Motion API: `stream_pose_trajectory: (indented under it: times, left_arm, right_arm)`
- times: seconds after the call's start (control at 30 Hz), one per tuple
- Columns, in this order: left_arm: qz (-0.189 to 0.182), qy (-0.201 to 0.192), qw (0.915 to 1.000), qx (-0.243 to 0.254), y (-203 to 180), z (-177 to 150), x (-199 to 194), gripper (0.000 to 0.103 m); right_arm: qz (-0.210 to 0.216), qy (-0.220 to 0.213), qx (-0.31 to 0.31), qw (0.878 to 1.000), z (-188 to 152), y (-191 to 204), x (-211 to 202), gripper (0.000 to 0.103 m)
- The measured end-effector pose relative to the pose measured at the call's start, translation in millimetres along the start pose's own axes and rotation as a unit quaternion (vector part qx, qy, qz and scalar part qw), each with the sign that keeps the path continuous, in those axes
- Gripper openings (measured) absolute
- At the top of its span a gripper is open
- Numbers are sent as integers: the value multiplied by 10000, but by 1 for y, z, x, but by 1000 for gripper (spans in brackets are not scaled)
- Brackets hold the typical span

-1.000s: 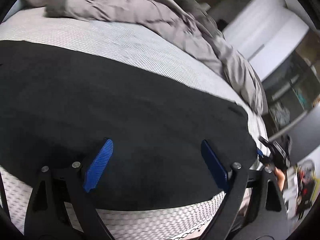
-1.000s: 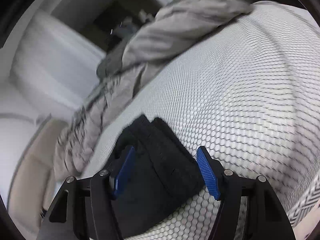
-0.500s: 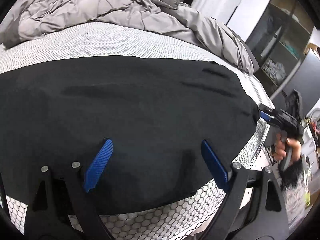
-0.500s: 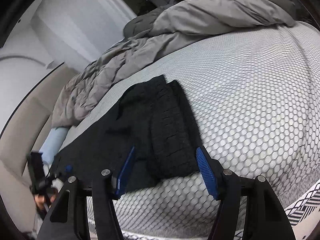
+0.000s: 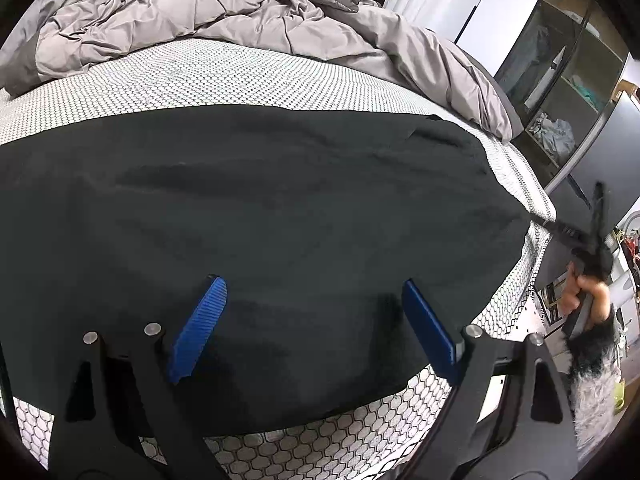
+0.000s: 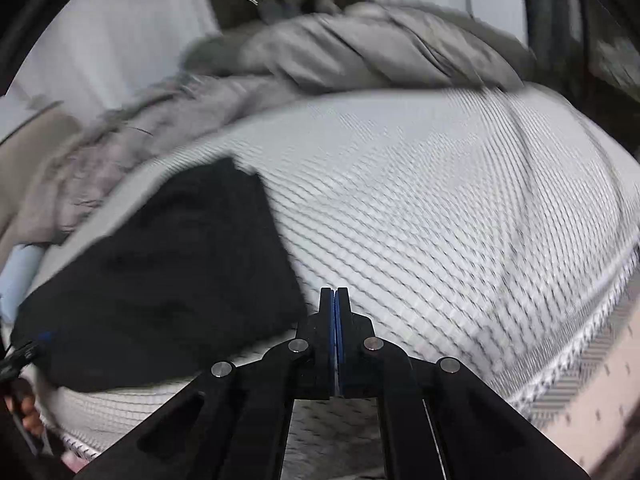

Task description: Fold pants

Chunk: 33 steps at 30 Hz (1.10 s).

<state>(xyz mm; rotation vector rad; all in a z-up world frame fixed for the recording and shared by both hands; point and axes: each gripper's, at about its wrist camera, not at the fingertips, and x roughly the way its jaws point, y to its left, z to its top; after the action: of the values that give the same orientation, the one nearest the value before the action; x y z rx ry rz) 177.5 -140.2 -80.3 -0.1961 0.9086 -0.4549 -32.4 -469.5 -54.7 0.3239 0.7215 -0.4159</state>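
Black pants [image 5: 280, 200] lie spread flat across the white honeycomb-patterned mattress [image 5: 240, 76]. My left gripper [image 5: 312, 282] hovers over their near edge, jaws open wide, blue pads apart with only cloth beneath them. At the far right a hand [image 5: 592, 292] holds my right gripper [image 5: 556, 226] just off the end of the pants. In the blurred right wrist view my right gripper [image 6: 334, 292] is shut, pads pressed together with nothing visible between them. There the pants [image 6: 180, 260] end just left of the pads.
A rumpled grey duvet [image 5: 200, 12] is heaped along the far side of the bed, also grey duvet [image 6: 360, 48]. Bare mattress [image 6: 440, 200] stretches right of the pants. A dark glass-fronted wardrobe [image 5: 560, 80] stands beyond the bed's right end.
The right gripper's jaws have closed from open. The pants end that lay between them now sits to their left. The left view rolled level a second ago, then held still.
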Motion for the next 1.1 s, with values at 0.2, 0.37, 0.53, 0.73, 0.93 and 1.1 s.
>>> stream_pose_trajectory:
  times: [0.2, 0.37, 0.53, 0.73, 0.93, 1.1]
  left_arm:
    - [-8, 9, 10000, -77, 4, 7, 3, 88]
    - [-46, 36, 9999, -123, 9, 7, 7, 88]
    - [-144, 66, 9999, -53, 11, 12, 5, 88]
    - [-222, 111, 9995, -206, 26, 22, 10, 88]
    - [-147, 185, 9996, -180, 28, 27, 18, 88]
    - [40, 70, 9999, 106, 13, 28, 14, 88]
  right_arm:
    - [1317, -440, -72, 9903, 49, 36, -9, 63]
    - [1147, 250, -860, 9893, 94, 86, 55, 65]
    - [656, 943, -1198, 9861, 117, 101, 123, 68]
    - [759, 205, -1647, 9832, 121, 121, 94, 10]
    - [-299, 257, -1237, 9915, 125, 102, 106, 27]
    - [-417, -396, -845, 9948, 107, 93, 57, 55]
